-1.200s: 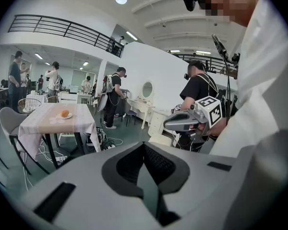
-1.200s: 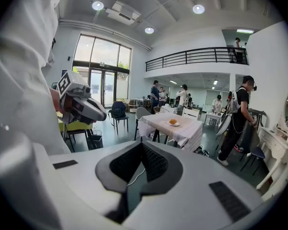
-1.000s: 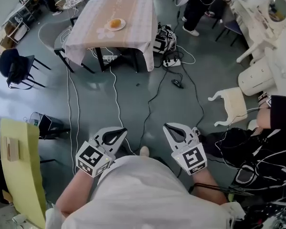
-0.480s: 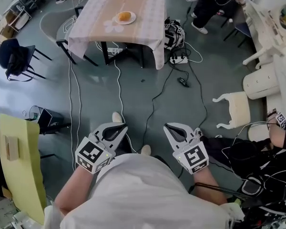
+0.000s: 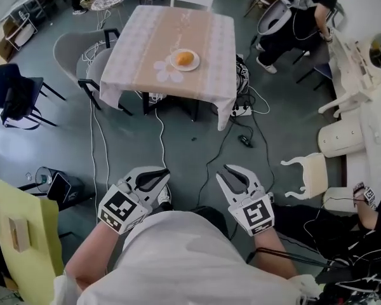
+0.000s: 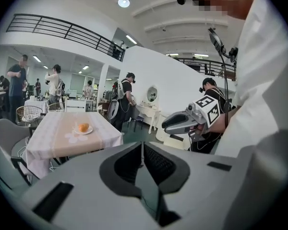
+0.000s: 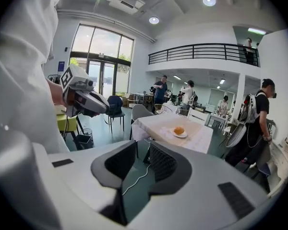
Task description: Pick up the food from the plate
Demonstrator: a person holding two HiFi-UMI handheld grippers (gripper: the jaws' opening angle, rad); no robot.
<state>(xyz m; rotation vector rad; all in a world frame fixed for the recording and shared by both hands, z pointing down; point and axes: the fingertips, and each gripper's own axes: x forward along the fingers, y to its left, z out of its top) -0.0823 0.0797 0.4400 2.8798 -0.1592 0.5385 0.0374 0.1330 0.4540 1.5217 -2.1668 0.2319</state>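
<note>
Yellow chair (image 5: 38,259) at your far left. Your left gripper (image 5: 153,178) sits low, close to your torso, with its jaws pressed together and nothing between them. Ahead and well apart from both grippers, the table (image 5: 146,56) carries the plate (image 5: 195,65). The orange food (image 5: 185,58) rests on the plate, near the table's middle. Your right gripper (image 5: 236,175) is level with the left one, also close to your body. Its jaws are opening: a narrow gap, nothing in it, only floor and a white cable (image 7: 137,178) seen through. White chair (image 5: 312,159) on the floor further right.
</note>
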